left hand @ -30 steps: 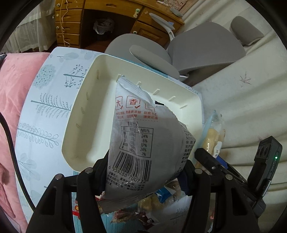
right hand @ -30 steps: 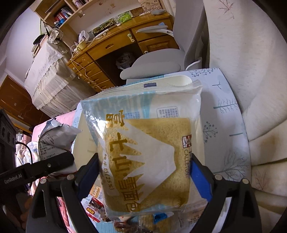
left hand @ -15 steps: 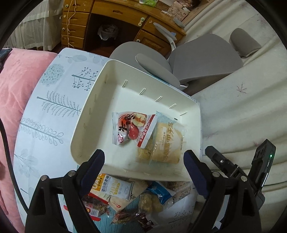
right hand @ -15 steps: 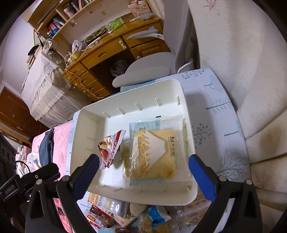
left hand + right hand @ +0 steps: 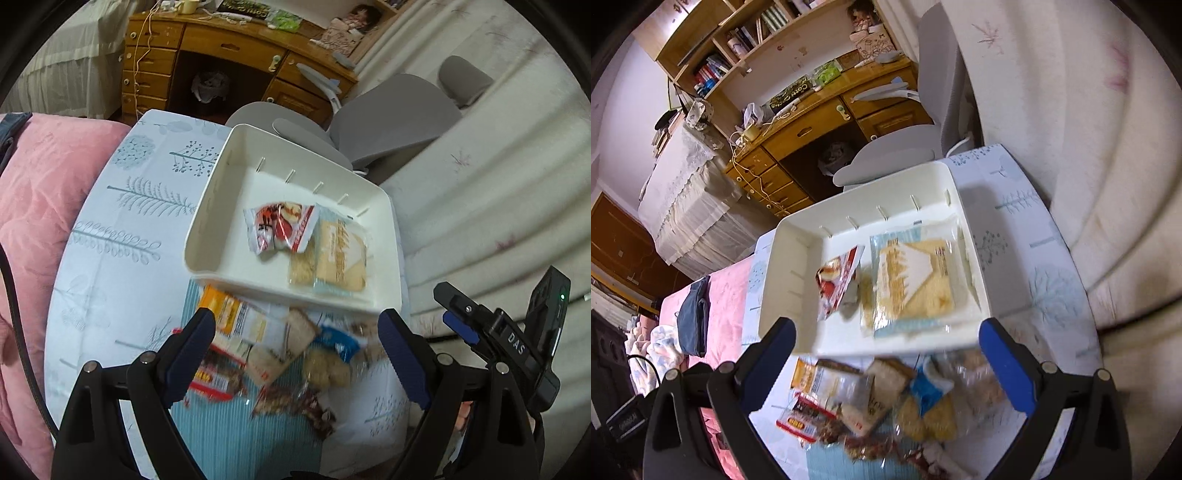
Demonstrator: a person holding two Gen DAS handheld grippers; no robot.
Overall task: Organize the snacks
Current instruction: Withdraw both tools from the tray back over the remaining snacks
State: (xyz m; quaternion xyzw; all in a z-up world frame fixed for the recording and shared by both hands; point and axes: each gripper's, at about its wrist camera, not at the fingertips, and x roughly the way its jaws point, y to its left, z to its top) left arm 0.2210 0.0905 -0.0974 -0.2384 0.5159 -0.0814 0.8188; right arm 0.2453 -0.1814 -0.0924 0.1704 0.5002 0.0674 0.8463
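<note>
A white bin point(image 5: 207, 236) point(image 5: 783, 288) sits on a tree-patterned cloth. In it lie a red-and-white snack packet point(image 5: 280, 229) point(image 5: 836, 280) and a clear bread packet point(image 5: 336, 258) point(image 5: 912, 280), side by side. A pile of loose snack packets point(image 5: 280, 350) point(image 5: 882, 402) lies just in front of the bin. My left gripper point(image 5: 297, 345) is open and empty above the pile. My right gripper point(image 5: 886, 354) is open and empty above the bin's near edge and the pile; it also shows at the right of the left wrist view point(image 5: 491, 325).
A pink blanket point(image 5: 33, 206) lies left of the cloth. A grey office chair point(image 5: 373, 122) and a wooden desk point(image 5: 221, 55) stand beyond the bin. A cream quilted surface point(image 5: 498, 192) rises on the right.
Both grippers let go of their packets, which now lie in the bin. Both grippers have opened and drawn back toward the pile of loose snacks.
</note>
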